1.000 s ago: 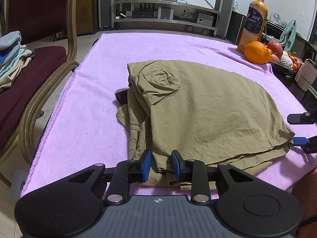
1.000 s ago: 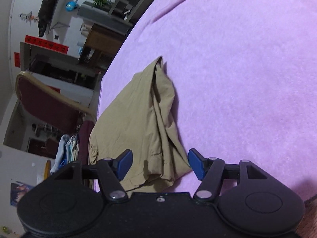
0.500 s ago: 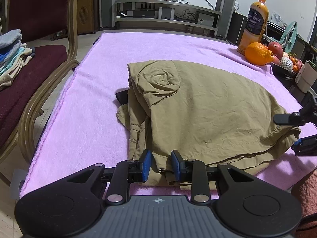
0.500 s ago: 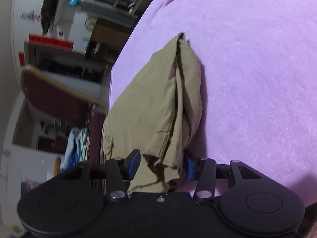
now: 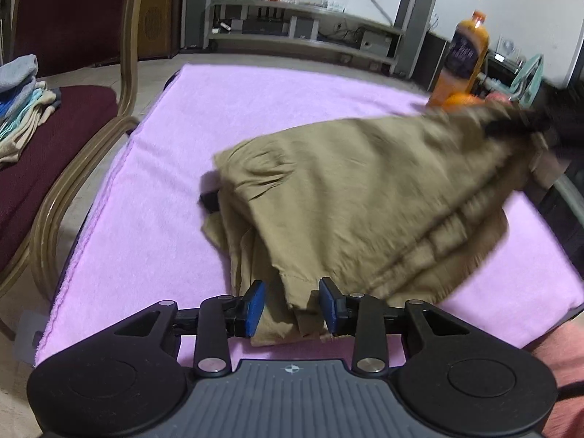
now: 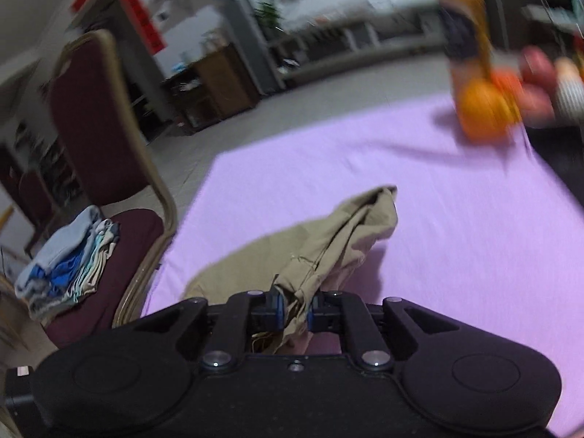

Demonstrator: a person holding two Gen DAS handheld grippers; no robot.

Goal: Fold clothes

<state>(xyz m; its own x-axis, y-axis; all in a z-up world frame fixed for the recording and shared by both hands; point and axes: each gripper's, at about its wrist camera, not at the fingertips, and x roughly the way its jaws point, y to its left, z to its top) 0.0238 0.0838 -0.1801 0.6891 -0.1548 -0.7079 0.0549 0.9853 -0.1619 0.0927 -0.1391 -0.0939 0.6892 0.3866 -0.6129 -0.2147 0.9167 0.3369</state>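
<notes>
The khaki cotton garment lies on the pink-towelled bench. The right claw, just closing, is clenched on its lifted corner; the left claw straddles the near hem, released. An orange juice bottle and fruit stand beyond, and a maroon chair holds folded clothes.

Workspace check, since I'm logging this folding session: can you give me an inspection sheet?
Surface: pink towel covering the table.
Job's things: khaki garment, its right end lifted, a black object half under its left edge.
Clutter: orange bottle, fruit at the far right corner.
Grippers: left gripper around the near hem, pads apart from it; right gripper has just been closing, now shut on the garment's corner.
Cables: some behind the TV shelf.
Surroundings: chair with folded clothes.
</notes>
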